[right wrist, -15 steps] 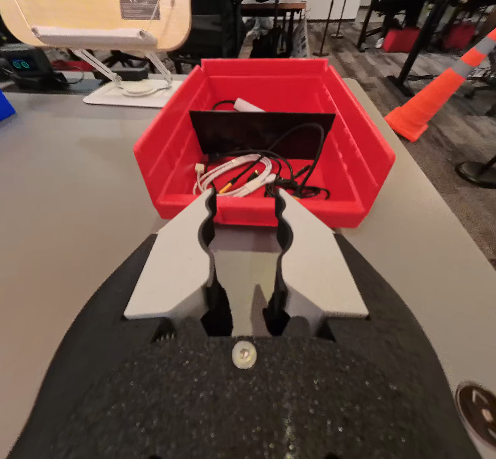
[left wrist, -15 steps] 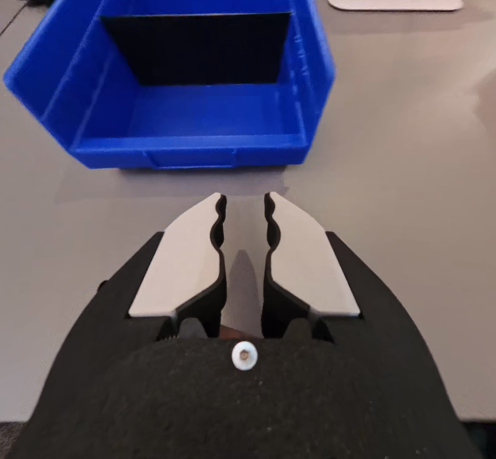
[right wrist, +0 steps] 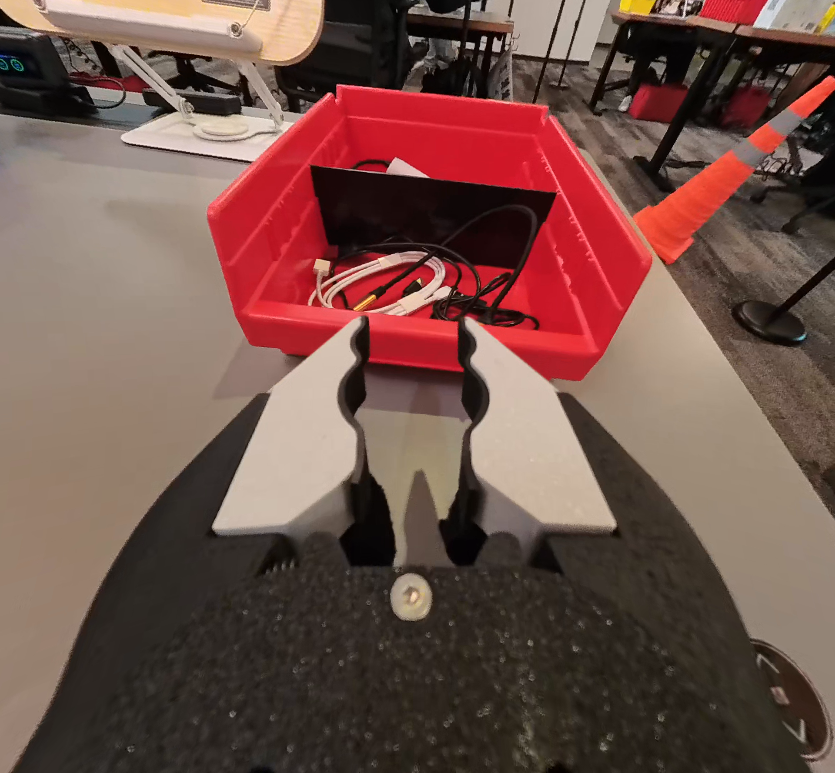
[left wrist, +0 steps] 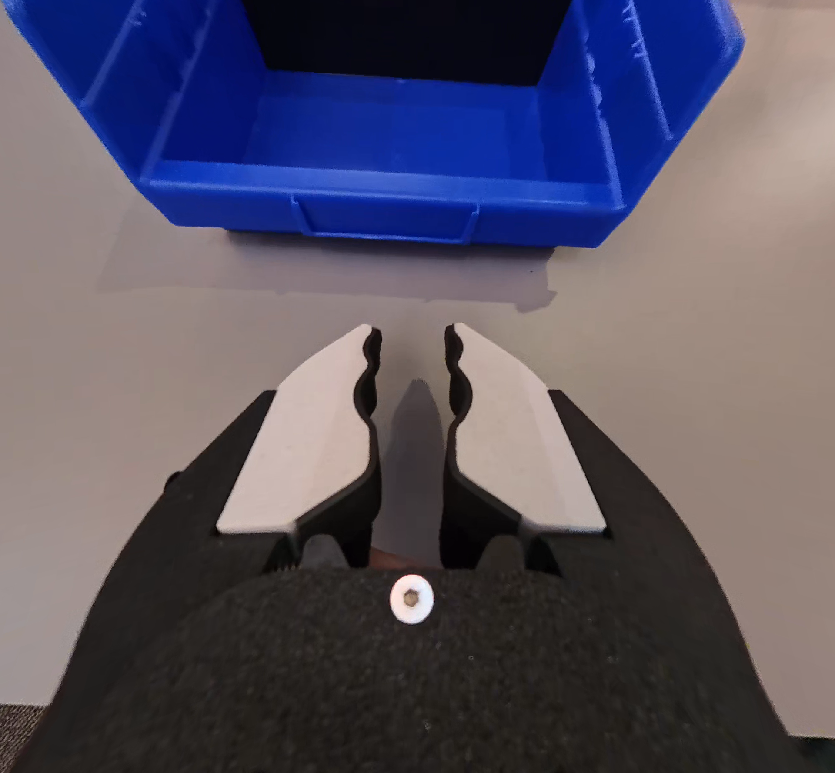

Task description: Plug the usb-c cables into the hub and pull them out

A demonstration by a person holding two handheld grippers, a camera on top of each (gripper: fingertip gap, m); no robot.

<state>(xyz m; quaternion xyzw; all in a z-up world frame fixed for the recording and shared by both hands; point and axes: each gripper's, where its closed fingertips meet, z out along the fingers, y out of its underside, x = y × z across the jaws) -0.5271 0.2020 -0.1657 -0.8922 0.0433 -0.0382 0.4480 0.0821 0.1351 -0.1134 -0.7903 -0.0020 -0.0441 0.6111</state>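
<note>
A: Where are the cables?
B: In the red bin, front compartment, ahead of the black divider. A white cable is coiled at the left, and a black cable is tangled over and beside it, looping up against the divider.

A: And the hub?
B: Something pale pokes up behind the divider, in the rear compartment. I cannot tell whether that is it.

A: The right hand-held gripper?
B: Fingers apart, nothing between them, over the tabletop just short of the red bin's front wall.

A: The left hand-held gripper?
B: Also apart and holding nothing, above the tabletop, near a blue bin but not touching it. That bin has a black divider too.

A: Anything else around?
B: A white stand behind the red bin, and an orange cone on the floor to the right.
</note>
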